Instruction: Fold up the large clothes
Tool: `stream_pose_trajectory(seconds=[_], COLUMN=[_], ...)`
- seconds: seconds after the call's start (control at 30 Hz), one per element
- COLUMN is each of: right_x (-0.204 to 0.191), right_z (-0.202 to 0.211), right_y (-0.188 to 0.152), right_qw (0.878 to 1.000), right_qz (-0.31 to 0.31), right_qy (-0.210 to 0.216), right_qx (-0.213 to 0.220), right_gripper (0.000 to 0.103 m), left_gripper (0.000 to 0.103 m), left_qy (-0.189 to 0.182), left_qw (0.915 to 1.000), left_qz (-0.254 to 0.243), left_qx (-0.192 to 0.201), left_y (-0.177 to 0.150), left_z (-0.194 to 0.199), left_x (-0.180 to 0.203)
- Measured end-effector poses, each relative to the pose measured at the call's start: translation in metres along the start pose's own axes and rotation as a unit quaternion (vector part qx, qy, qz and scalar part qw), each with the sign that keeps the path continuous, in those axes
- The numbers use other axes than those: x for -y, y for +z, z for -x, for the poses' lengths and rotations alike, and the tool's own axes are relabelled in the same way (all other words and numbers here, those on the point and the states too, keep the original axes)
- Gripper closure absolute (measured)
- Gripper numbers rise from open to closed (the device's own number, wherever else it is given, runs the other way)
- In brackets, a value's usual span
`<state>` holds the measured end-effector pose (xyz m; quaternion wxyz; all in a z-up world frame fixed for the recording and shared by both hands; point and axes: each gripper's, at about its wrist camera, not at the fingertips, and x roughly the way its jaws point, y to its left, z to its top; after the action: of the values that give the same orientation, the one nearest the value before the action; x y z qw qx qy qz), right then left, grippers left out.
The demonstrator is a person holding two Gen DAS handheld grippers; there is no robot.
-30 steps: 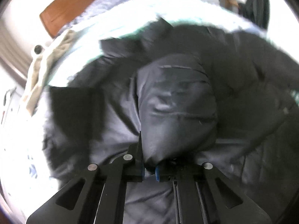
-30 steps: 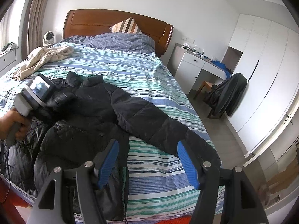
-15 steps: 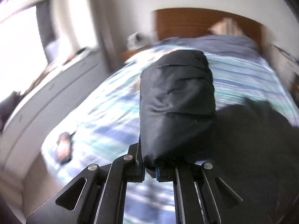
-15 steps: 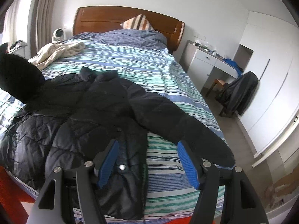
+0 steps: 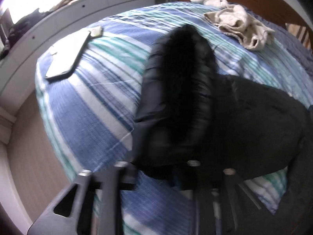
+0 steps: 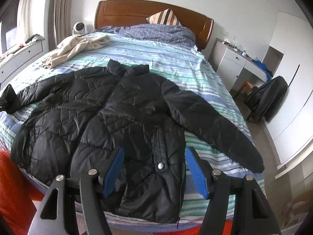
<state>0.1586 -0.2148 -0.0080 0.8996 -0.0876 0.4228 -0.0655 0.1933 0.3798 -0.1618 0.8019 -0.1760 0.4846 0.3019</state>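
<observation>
Two grippers: the left gripper [image 5: 156, 174] is opening, the jacket [image 6: 125, 115] sleeve [image 5: 176, 98] (blurred) between its jaws; the right gripper [image 6: 154, 173] hangs wide, empty, over the hem.

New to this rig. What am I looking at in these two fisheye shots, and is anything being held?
No robot arm here: a person carries a two-finger gripper in each hand, with a camera on each looking along its fingers. The right-wrist view shows the right gripper, its blue pads open and holding nothing, above a black puffer jacket spread on a striped bed. The left-wrist view shows the left gripper at the jacket's sleeve; its jaws are opening, the sleeve end between them. A beige garment lies near the headboard.
</observation>
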Motion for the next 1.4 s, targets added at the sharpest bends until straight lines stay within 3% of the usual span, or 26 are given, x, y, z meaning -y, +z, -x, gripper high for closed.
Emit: stream_pose_trajectory(seconds=[0.03, 0.07, 0.2, 0.27, 0.37, 0.47, 0.53, 0.67, 0.8, 0.83, 0.87, 0.9, 0.93, 0.97, 1.07, 1.23, 1.33, 1.4], right_x=[0.001, 0.004, 0.014, 0.024, 0.053, 0.08, 0.093, 0.109, 0.103, 0.099, 0.096, 0.093, 0.093, 0.092, 0.089, 0.094, 0.091, 0.082], right_z=[-0.003, -0.005, -0.025, -0.036, -0.05, -0.06, -0.069, -0.09, -0.12, -0.122, -0.127, -0.128, -0.128, -0.126, -0.118, -0.1, -0.11, -0.113], right_y=[-0.003, -0.007, -0.022, -0.03, -0.046, -0.063, -0.072, -0.093, -0.108, -0.109, -0.11, -0.109, -0.109, -0.106, -0.102, -0.106, -0.11, -0.107], right_qw=[1.0, 1.0, 0.997, 0.993, 0.987, 0.985, 0.981, 0.968, 0.947, 0.946, 0.944, 0.944, 0.944, 0.946, 0.952, 0.959, 0.96, 0.966], right_qz=[-0.005, -0.011, -0.047, -0.07, -0.113, -0.137, -0.151, -0.186, -0.204, -0.204, -0.202, -0.2, -0.198, -0.193, -0.172, -0.158, -0.159, -0.145], right_qy=[0.002, 0.006, 0.049, 0.075, 0.086, 0.076, 0.081, 0.133, 0.21, 0.217, 0.224, 0.225, 0.224, 0.22, 0.214, 0.192, 0.182, 0.164], right_qx=[-0.005, -0.011, -0.047, -0.062, -0.074, -0.077, -0.087, -0.107, -0.13, -0.132, -0.135, -0.136, -0.137, -0.138, -0.135, -0.138, -0.14, -0.136], right_gripper=[0.036, 0.036, 0.034, 0.025, 0.025, 0.023, 0.023, 0.023, 0.023, 0.023, 0.027, 0.038, 0.062, 0.066, 0.082, 0.084, 0.083, 0.075], left_gripper=[0.038, 0.029, 0.028, 0.026, 0.015, 0.009, 0.007, 0.007, 0.007, 0.008, 0.017, 0.028, 0.048, 0.06, 0.075, 0.077, 0.069, 0.061], left_qy=[0.015, 0.024, 0.003, -0.023, -0.102, -0.179, -0.224, -0.252, -0.239, -0.242, -0.246, -0.26, -0.272, -0.276, -0.278, -0.272, -0.261, -0.252], left_qw=[0.9999, 0.9996, 0.9998, 0.9993, 0.9924, 0.9736, 0.9529, 0.9208, 0.9147, 0.9164, 0.9175, 0.9151, 0.9114, 0.9107, 0.9071, 0.903, 0.907, 0.9124], left_qz=[-0.005, -0.008, -0.01, -0.018, -0.067, -0.142, -0.203, -0.293, -0.318, -0.309, -0.302, -0.296, -0.294, -0.291, -0.303, -0.323, -0.322, -0.315], left_qx=[0.005, 0.012, 0.019, 0.022, 0.015, -0.001, -0.022, -0.052, -0.072, -0.077, -0.079, -0.085, -0.094, -0.098, -0.087, -0.078, -0.074, -0.069], left_y=[-0.003, -0.005, -0.026, -0.035, -0.061, -0.093, -0.125, -0.175, -0.198, -0.198, -0.198, -0.197, -0.198, -0.199, -0.204, -0.226, -0.226, -0.223], left_z=[0.005, 0.008, 0.04, 0.056, 0.086, 0.11, 0.121, 0.12, 0.101, 0.097, 0.095, 0.093, 0.093, 0.094, 0.106, 0.122, 0.112, 0.115], left_x=[-0.001, -0.007, -0.034, -0.037, -0.015, 0.021, 0.055, 0.108, 0.135, 0.137, 0.138, 0.138, 0.139, 0.139, 0.14, 0.135, 0.144, 0.147])
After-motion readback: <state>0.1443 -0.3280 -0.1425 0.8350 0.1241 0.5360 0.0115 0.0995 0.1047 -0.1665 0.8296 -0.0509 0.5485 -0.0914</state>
